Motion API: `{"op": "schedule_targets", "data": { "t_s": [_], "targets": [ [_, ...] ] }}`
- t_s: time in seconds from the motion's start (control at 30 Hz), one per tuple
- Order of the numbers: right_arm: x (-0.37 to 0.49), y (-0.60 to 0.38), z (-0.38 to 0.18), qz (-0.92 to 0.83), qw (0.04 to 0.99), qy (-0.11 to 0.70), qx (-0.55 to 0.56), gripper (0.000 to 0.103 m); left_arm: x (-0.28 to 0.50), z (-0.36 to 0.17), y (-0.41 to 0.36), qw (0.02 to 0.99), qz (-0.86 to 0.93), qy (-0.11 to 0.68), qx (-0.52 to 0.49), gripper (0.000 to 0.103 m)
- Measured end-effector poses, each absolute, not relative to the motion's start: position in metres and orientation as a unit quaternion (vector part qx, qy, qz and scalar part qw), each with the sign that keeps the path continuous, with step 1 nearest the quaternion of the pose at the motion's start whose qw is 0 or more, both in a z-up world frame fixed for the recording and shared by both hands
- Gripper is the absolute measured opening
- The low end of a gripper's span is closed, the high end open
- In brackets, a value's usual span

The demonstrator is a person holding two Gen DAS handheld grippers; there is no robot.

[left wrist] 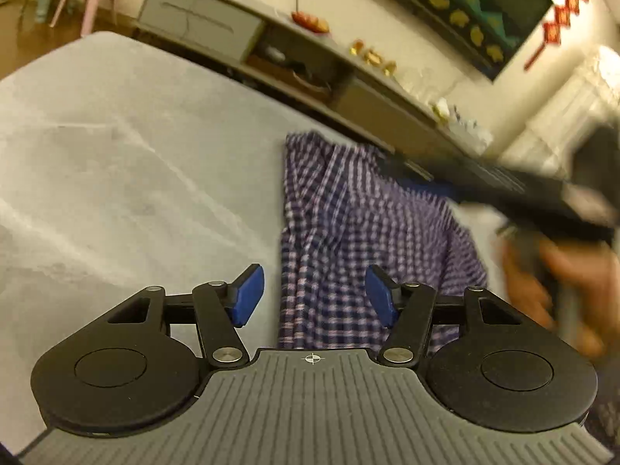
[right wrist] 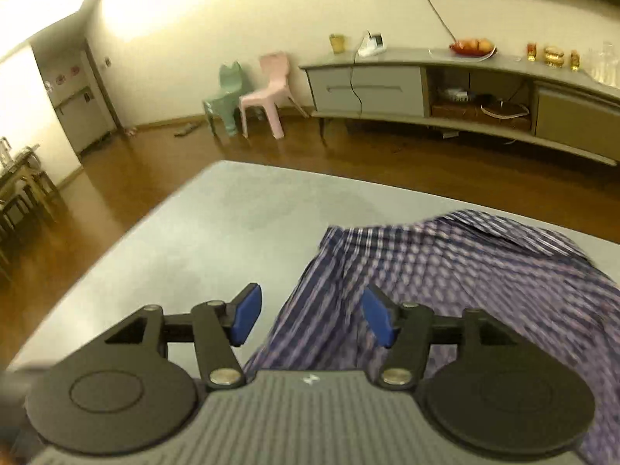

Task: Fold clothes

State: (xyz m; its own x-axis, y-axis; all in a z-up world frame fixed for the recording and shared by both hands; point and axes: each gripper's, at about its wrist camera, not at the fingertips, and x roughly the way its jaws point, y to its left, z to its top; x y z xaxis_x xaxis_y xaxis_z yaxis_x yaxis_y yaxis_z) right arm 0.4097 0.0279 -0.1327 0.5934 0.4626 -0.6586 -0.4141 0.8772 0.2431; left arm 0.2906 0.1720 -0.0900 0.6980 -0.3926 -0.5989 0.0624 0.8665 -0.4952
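A purple and white checked garment (left wrist: pixel 348 213) lies crumpled on the grey table (left wrist: pixel 116 155), towards its right side. My left gripper (left wrist: pixel 316 290) hovers over the garment's near left edge. Its blue pads (left wrist: pixel 248 294) stand apart and press on nothing. In the right wrist view the same garment (right wrist: pixel 484 271) spreads to the right, blurred by motion. My right gripper (right wrist: pixel 312 312) is open above its near left part, with cloth lying below the gap and nothing pinched. In the left wrist view a person's hand (left wrist: pixel 542 279) and a blurred black tool body cross over the garment's far right side.
A long grey sideboard (right wrist: pixel 426 73) with a fruit bowl and glassware runs along the far wall. A pink chair (right wrist: pixel 267 93) and a green chair (right wrist: pixel 224 97) stand on the wooden floor (right wrist: pixel 135 178) beyond the table's far edge. The table's left part (right wrist: pixel 217 224) is bare cloth.
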Motion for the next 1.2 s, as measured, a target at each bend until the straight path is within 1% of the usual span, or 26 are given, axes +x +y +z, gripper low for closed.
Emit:
{"op": "schedule_targets", "data": {
  "t_s": [0.07,0.1,0.13,0.17,0.2,0.33,0.43,0.47,0.53,0.57,0.6,0.67,0.7,0.73,0.77,0.8,0.83,0.87,0.9,0.93,1.0,1.03,1.07,1.1,1.13,1.2],
  "targets": [
    [0.437,0.043,-0.151,0.241,0.888,0.391,0.032,0.058,0.292,-0.093,0.175,0.892,-0.135,0.37,-0.223,0.055],
    [0.446,0.047,-0.159,0.24,0.886,0.396,0.034,0.056,0.292,-0.093,0.175,0.891,-0.14,0.37,-0.224,0.055],
    [0.454,0.051,-0.166,0.237,0.884,0.401,0.036,0.033,0.291,-0.092,0.175,0.891,-0.146,0.367,-0.225,0.055],
    [0.456,0.05,-0.167,0.229,0.885,0.403,0.035,0.006,0.291,-0.091,0.173,0.892,-0.152,0.361,-0.226,0.055],
    [0.457,0.047,-0.167,0.218,0.888,0.402,0.039,0.002,0.29,-0.09,0.171,0.892,-0.16,0.357,-0.227,0.055],
    [0.432,0.014,-0.158,0.164,0.909,0.366,0.115,0.002,0.289,-0.092,0.149,0.888,-0.195,0.359,-0.211,0.055],
    [0.438,0.021,-0.174,0.144,0.9,0.401,0.088,0.005,0.291,-0.096,0.133,0.894,-0.174,0.377,-0.17,0.052],
    [0.44,0.025,-0.178,0.136,0.901,0.407,0.067,0.003,0.293,-0.099,0.133,0.894,-0.16,0.386,-0.165,0.051],
    [0.44,0.031,-0.177,0.115,0.903,0.414,0.019,0.013,0.296,-0.106,0.136,0.891,-0.141,0.398,-0.168,0.05],
    [0.439,0.033,-0.172,0.111,0.902,0.418,0.011,0.026,0.296,-0.107,0.138,0.89,-0.136,0.4,-0.172,0.05],
    [0.435,0.03,-0.164,0.11,0.903,0.416,0.016,0.036,0.297,-0.106,0.138,0.89,-0.136,0.398,-0.175,0.05],
    [0.42,0.023,-0.144,0.106,0.921,0.374,0.03,0.042,0.297,-0.104,0.138,0.891,-0.136,0.393,-0.18,0.05],
    [0.411,0.021,-0.134,0.106,0.93,0.351,0.034,0.041,0.297,-0.102,0.137,0.892,-0.139,0.39,-0.182,0.05],
    [0.407,0.022,-0.129,0.121,0.932,0.339,0.032,0.039,0.296,-0.098,0.134,0.894,-0.144,0.385,-0.179,0.051],
    [0.407,0.026,-0.127,0.139,0.929,0.341,0.026,0.028,0.296,-0.095,0.13,0.895,-0.15,0.381,-0.175,0.051],
    [0.408,0.033,-0.13,0.157,0.922,0.353,0.015,0.024,0.295,-0.094,0.127,0.897,-0.15,0.379,-0.169,0.051],
    [0.412,0.041,-0.139,0.163,0.912,0.376,-0.001,0.017,0.296,-0.095,0.124,0.9,-0.146,0.379,-0.16,0.051],
    [0.416,0.047,-0.152,0.152,0.9,0.407,-0.022,0.014,0.297,-0.096,0.12,0.901,-0.14,0.382,-0.15,0.05],
    [0.418,0.052,-0.163,0.131,0.892,0.43,-0.044,0.014,0.3,-0.1,0.118,0.902,-0.131,0.387,-0.14,0.05],
    [0.416,0.051,-0.165,0.125,0.898,0.418,-0.049,0.013,0.304,-0.103,0.116,0.901,-0.124,0.393,-0.136,0.05],
    [0.405,0.037,-0.156,0.127,0.901,0.415,-0.021,0.014,0.305,-0.107,0.117,0.898,-0.122,0.399,-0.138,0.049],
    [0.391,0.021,-0.144,0.132,0.909,0.395,-0.004,0.017,0.305,-0.108,0.116,0.898,-0.122,0.4,-0.138,0.05],
    [0.376,0.005,-0.132,0.134,0.918,0.374,0.011,0.027,0.304,-0.105,0.114,0.9,-0.122,0.397,-0.134,0.05],
    [0.355,-0.017,-0.119,0.119,0.929,0.351,0.013,0.032,0.303,-0.102,0.111,0.903,-0.12,0.392,-0.13,0.05],
    [0.343,-0.038,-0.111,0.098,0.936,0.339,0.009,0.035,0.302,-0.097,0.109,0.906,-0.121,0.386,-0.126,0.049],
    [0.316,-0.079,-0.096,0.045,0.944,0.328,0.001,0.035,0.297,-0.088,0.105,0.912,-0.126,0.37,-0.123,0.049]
  ]
}}
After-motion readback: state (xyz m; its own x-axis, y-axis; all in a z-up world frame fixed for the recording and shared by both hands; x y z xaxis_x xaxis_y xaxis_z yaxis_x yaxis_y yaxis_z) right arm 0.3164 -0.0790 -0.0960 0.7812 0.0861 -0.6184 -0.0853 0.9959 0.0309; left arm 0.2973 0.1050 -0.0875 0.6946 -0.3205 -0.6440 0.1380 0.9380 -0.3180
